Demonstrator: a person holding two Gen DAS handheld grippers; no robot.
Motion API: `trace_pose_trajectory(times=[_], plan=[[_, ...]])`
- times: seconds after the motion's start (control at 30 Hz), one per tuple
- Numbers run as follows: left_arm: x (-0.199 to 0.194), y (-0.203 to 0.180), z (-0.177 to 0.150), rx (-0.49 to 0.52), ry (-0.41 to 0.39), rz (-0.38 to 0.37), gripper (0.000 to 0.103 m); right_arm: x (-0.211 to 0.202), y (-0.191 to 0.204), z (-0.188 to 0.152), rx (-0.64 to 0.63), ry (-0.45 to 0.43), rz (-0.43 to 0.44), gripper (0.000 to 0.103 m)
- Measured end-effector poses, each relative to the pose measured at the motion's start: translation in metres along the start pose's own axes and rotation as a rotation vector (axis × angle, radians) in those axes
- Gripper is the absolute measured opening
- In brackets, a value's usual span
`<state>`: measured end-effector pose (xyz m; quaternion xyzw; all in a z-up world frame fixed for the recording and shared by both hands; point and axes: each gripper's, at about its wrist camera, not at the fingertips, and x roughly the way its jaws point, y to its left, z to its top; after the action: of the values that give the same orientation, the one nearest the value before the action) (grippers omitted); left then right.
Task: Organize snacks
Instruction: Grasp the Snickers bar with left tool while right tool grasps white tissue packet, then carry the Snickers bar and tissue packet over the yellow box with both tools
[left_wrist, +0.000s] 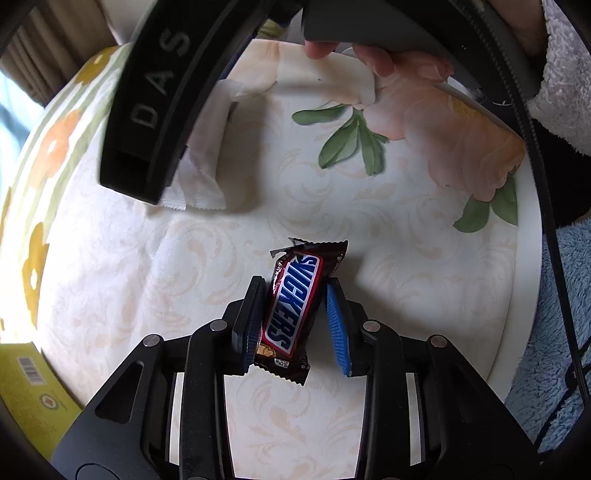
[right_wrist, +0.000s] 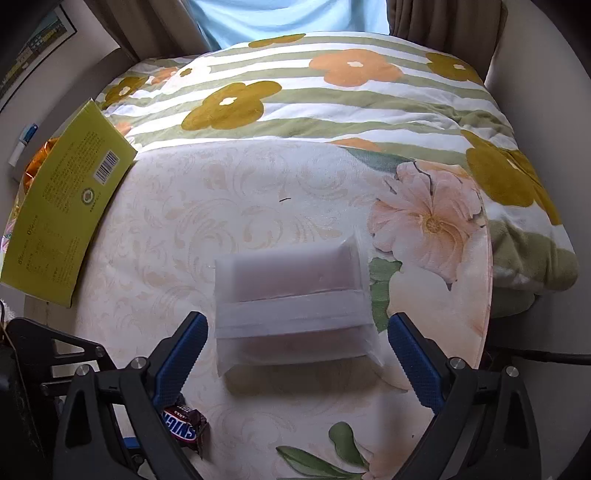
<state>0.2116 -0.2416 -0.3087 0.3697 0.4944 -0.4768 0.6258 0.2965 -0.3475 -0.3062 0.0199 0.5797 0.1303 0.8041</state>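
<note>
A round table (right_wrist: 258, 206) covered with a cream cloth printed with pale scrolls and pink flowers carries the snacks. In the left wrist view the left gripper (left_wrist: 295, 325) has its two blue-padded fingers on either side of a chocolate bar (left_wrist: 293, 310) in a brown wrapper, which lies on the cloth near the middle of the table. The left pad touches the wrapper's side, while a narrow gap shows between the wrapper and the right pad, so the tongs stand apart around the bar and are not clamped on it. Beyond it, toward the far left of the table, a white packet (left_wrist: 203, 177) sits under the black body of the other tool, which crosses the top of that view. In the right wrist view the right gripper (right_wrist: 297, 345) is spread wide, its fingers on either side of the same white packet (right_wrist: 291, 302) without touching it; the packet looks blurred, and whether it rests flat on the cloth I cannot tell. The chocolate bar (right_wrist: 184, 430) peeks out beneath the left finger of that gripper at the near edge of the table. A yellow-green box (right_wrist: 70, 206) with a barcode hangs over the table's left edge. Past the far edge lies a striped blanket (right_wrist: 332, 96) with orange and mustard flowers.
</note>
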Motion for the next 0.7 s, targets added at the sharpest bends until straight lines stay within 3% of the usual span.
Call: trace_pose_trajectory(times=[0.37, 0.43, 0.53, 0.7], plan=[[-0.015, 0.03, -0.014, -0.112, 0.004, 0.03, 0.029, 0.023, 0.008, 0.001, -0.083, 0.026, -0.055, 0.096], [-0.017, 0.036, -0.016, -0.124, 0.007, 0.032, 0.029, 0.022, 0.008, 0.001, -0.087, 0.015, -0.063, 0.083], [-0.015, 0.035, -0.023, -0.15, 0.005, 0.034, 0.029, 0.017, 0.007, 0.0, -0.075, 0.01, -0.057, 0.072], [-0.014, 0.022, -0.018, -0.215, -0.007, 0.044, 0.029, 0.007, 0.007, -0.002, -0.061, -0.002, -0.073, 0.07]])
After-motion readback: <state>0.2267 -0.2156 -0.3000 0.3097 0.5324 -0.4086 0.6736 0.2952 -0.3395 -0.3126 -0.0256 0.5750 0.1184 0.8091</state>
